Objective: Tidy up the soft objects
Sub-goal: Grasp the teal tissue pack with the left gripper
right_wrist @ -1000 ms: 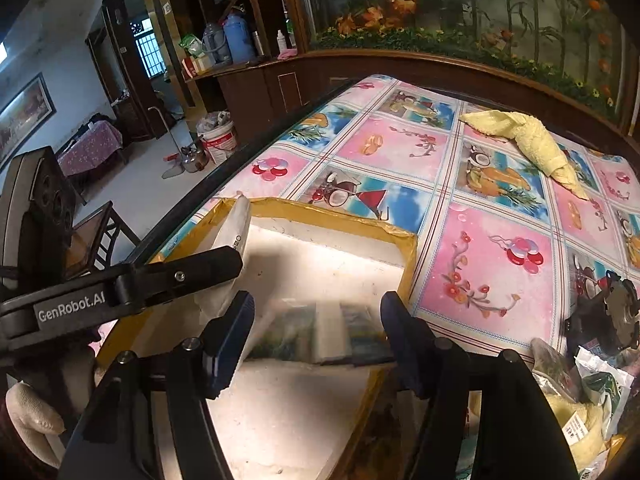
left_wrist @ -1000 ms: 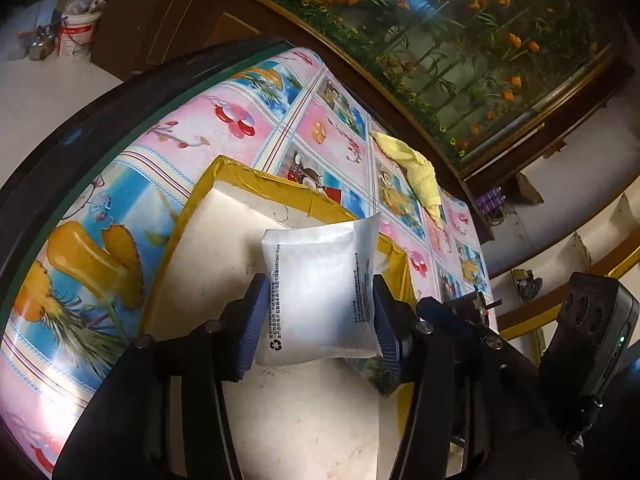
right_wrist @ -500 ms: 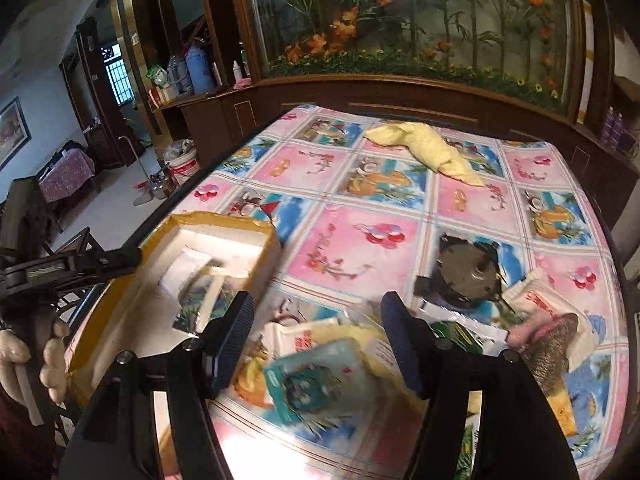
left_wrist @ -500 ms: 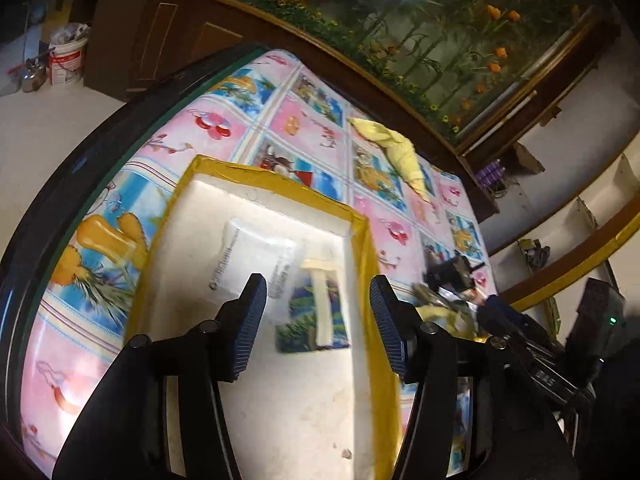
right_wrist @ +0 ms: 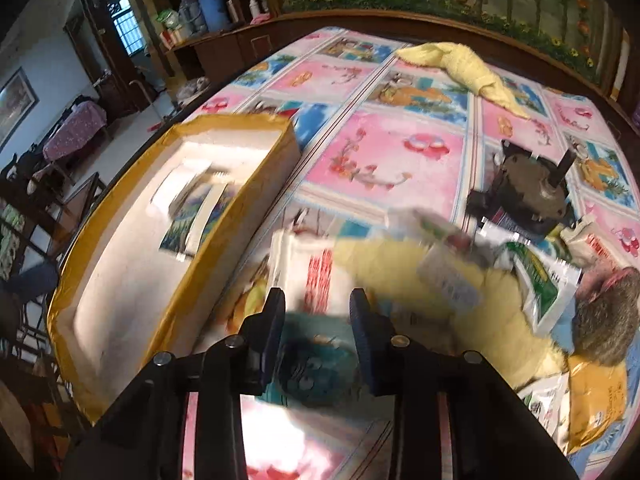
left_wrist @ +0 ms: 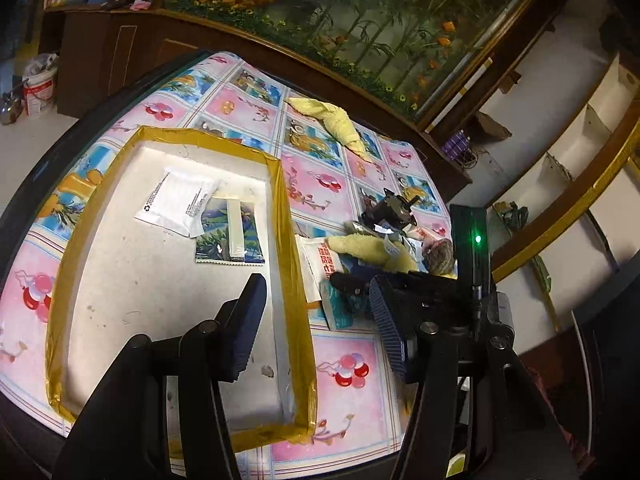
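Teal pouch [right_wrist: 316,356] lies on the table beside the tray [right_wrist: 224,216], between the parted fingers of the right gripper [right_wrist: 316,320], not yet gripped. Left gripper [left_wrist: 316,320] hangs open and empty. Risk: the white bag [right_wrist: 308,276] at 12 o'clock snags in the closing fingers.

a long glass aquarium with orange flowers [left_wrist: 360,20] is glowing behind a dark wooden cabinet [left_wrist: 120,52]; a white plastic bucket [left_wrist: 39,88] is sitting on the pale tiled floor [left_wrist: 24,148], daylight entering through a barred window [right_wrist: 127,30].
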Action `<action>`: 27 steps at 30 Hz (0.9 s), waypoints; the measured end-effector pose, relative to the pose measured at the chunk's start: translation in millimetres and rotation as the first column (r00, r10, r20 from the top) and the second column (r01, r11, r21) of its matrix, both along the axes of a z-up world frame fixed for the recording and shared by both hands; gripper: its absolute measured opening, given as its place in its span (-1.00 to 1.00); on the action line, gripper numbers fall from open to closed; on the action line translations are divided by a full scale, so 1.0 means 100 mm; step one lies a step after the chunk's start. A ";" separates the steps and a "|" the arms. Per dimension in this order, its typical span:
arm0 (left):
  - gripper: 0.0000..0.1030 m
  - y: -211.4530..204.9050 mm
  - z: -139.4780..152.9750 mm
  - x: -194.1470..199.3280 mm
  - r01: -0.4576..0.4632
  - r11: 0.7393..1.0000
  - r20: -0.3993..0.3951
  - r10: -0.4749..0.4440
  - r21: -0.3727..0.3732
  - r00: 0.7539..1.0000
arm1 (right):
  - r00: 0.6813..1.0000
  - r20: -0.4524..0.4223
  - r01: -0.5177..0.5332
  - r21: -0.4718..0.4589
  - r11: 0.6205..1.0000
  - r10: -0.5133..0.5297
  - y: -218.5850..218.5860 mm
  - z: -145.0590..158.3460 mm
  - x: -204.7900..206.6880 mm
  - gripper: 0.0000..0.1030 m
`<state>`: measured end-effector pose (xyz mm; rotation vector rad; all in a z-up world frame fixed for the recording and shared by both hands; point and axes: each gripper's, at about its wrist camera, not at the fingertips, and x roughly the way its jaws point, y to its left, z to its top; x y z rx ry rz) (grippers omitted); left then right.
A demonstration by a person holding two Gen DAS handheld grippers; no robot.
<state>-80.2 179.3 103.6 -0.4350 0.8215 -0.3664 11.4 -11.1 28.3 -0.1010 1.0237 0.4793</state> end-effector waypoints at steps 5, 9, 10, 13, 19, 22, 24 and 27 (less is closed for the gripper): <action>0.05 -0.33 -0.01 -0.09 0.121 0.990 0.034 -0.124 0.077 0.992 | 0.995 -0.078 -0.064 0.066 0.996 0.069 -0.32 -0.07 -0.52 -0.35; 0.06 -0.80 -0.13 -0.14 0.249 0.950 0.014 -0.256 0.188 0.967 | 0.996 -0.052 0.077 0.176 0.981 -0.069 -0.95 0.08 -0.74 -0.34; 0.06 -0.93 -0.18 -0.15 0.282 0.935 0.001 -0.289 0.215 0.957 | 0.994 -0.050 0.106 0.193 0.975 -0.098 -1.07 0.11 -0.77 -0.34; 0.06 -1.22 -0.34 -0.18 0.305 0.909 -0.061 -0.300 0.285 0.952 | 0.983 -0.045 0.185 0.243 0.952 -0.180 -1.39 0.16 -0.89 -0.34; 0.06 -1.52 -0.70 -0.19 0.287 0.903 -0.225 -0.221 0.321 0.949 | 0.968 -0.033 0.246 0.305 0.920 -0.247 -1.72 0.19 -1.07 -0.27; 0.06 -1.65 -0.68 -0.19 0.293 0.881 -0.169 -0.247 0.372 0.954 | 0.965 -0.039 0.259 0.321 0.911 -0.260 -1.80 0.15 -1.08 -0.27; 0.06 -1.70 -0.66 -0.18 0.337 0.875 -0.115 -0.317 0.346 0.941 | 0.962 -0.043 0.267 0.341 0.901 -0.268 -1.85 0.15 -1.07 -0.27; 0.06 -1.67 -0.64 -0.18 0.306 0.877 -0.086 -0.296 0.370 0.951 | 0.955 -0.035 0.286 0.358 0.889 -0.293 -1.95 0.16 -1.11 -0.27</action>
